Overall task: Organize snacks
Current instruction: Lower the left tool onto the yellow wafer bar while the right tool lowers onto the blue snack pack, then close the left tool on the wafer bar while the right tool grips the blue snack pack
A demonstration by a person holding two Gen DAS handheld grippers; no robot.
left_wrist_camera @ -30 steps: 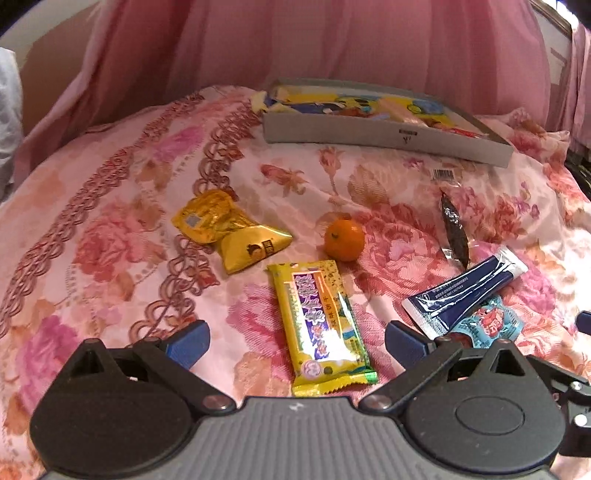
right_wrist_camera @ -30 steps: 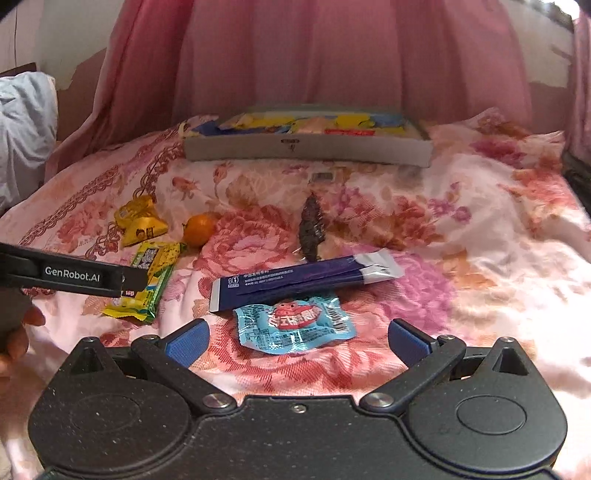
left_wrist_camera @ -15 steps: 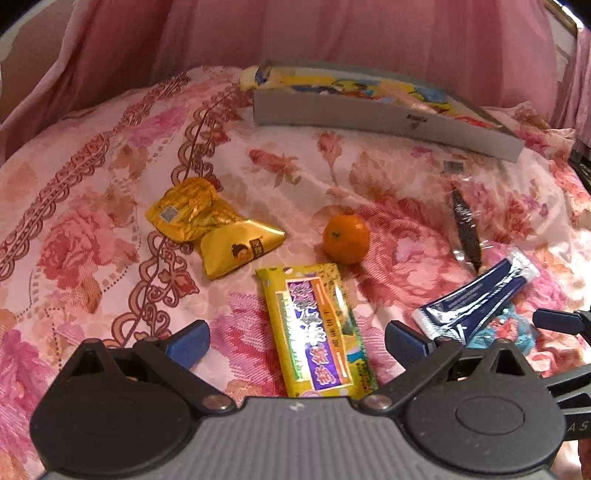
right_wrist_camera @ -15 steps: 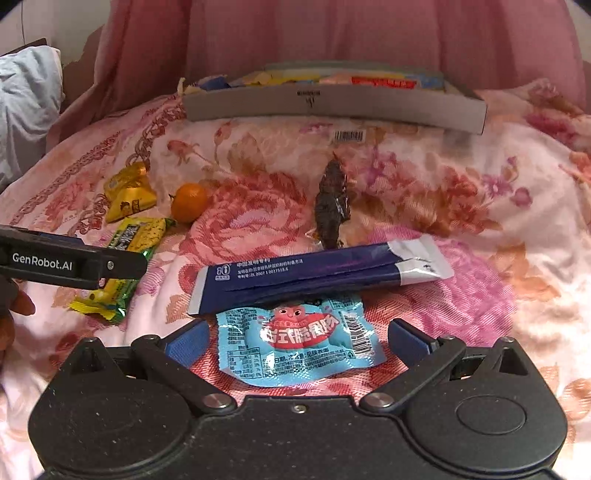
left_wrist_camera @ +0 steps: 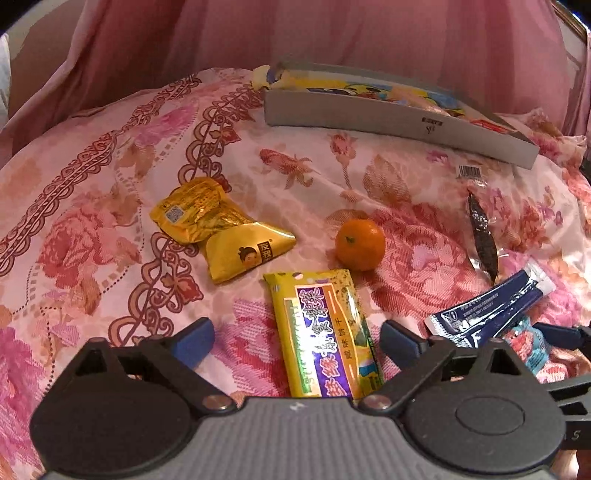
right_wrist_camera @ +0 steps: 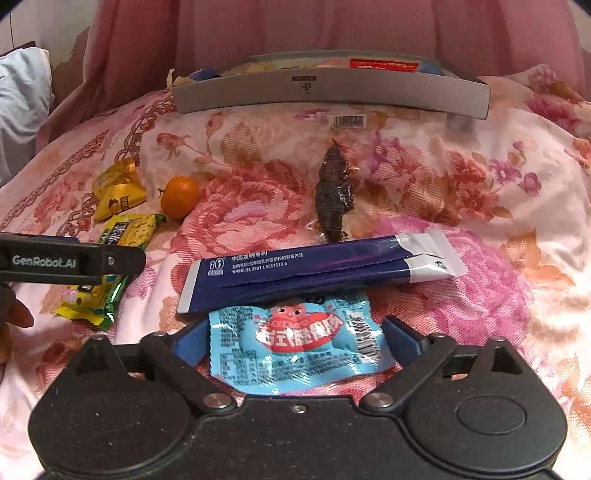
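— What lies around the bedspread [left_wrist_camera: 110, 206]?
— It is pink, with big red and rose flowers and a brown scroll band down its left side. Behind it hangs a pink curtain [right_wrist_camera: 332, 26], in folds, right across.
— Any wall?
— A pale strip [right_wrist_camera: 37, 22] left of the curtain, its paint chipped. Below that, at the bedspread's left edge, a white pillow [right_wrist_camera: 22, 99].
— Light?
— Dim and warm, pink all over.
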